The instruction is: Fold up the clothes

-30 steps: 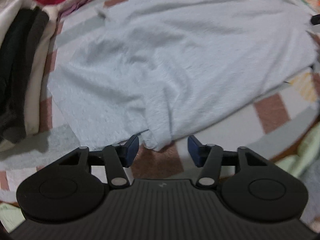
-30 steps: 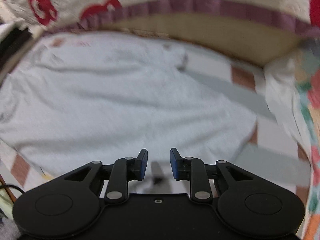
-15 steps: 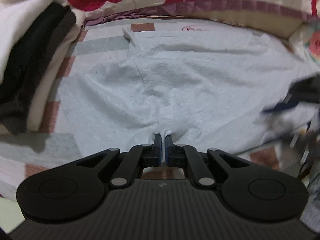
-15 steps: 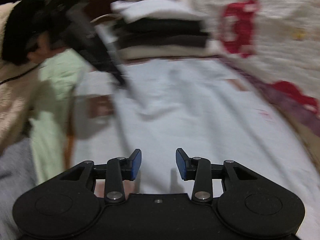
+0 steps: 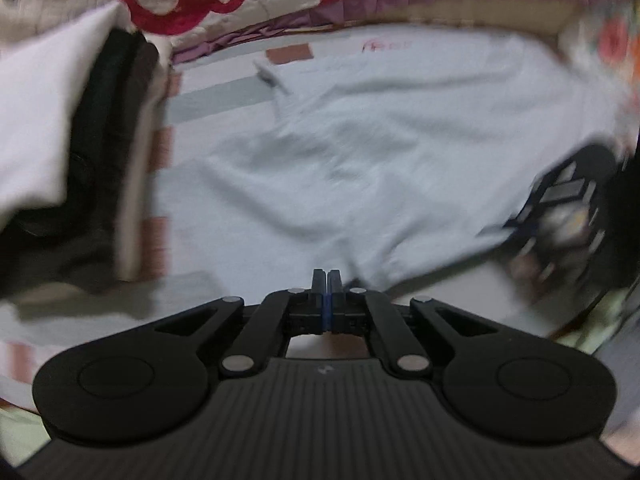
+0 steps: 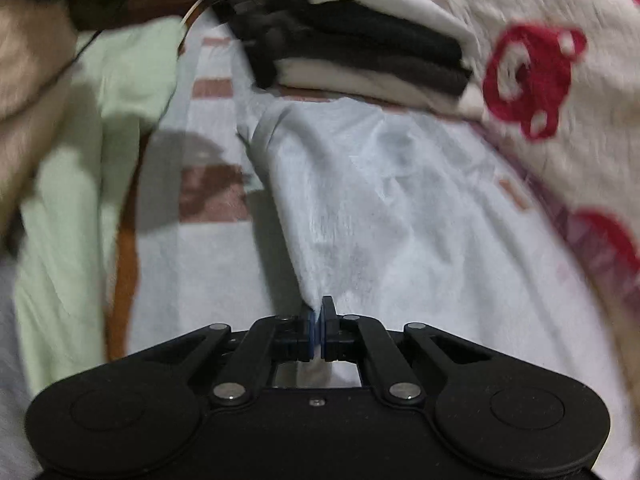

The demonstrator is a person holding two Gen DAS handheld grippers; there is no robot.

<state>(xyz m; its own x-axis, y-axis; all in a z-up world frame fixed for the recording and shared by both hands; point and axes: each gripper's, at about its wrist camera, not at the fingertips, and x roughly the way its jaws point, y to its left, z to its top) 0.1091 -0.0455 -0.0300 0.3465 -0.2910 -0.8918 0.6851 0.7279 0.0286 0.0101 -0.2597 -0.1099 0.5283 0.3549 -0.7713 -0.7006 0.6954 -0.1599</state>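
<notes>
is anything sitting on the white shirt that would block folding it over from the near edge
Nothing visible does. Both the left hand-held gripper and right hand-held gripper are shut on the white shirt's near edge, and its spread surface is bare. The folded stack lies beside it, off the cloth.

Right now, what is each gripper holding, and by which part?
Both hold the white shirt by its near edge: right gripper pinches a raised fold; left gripper is shut at the hem.

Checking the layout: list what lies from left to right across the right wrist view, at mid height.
Pale green cloth → checked bedsheet → white garment → quilt with red bears.
</notes>
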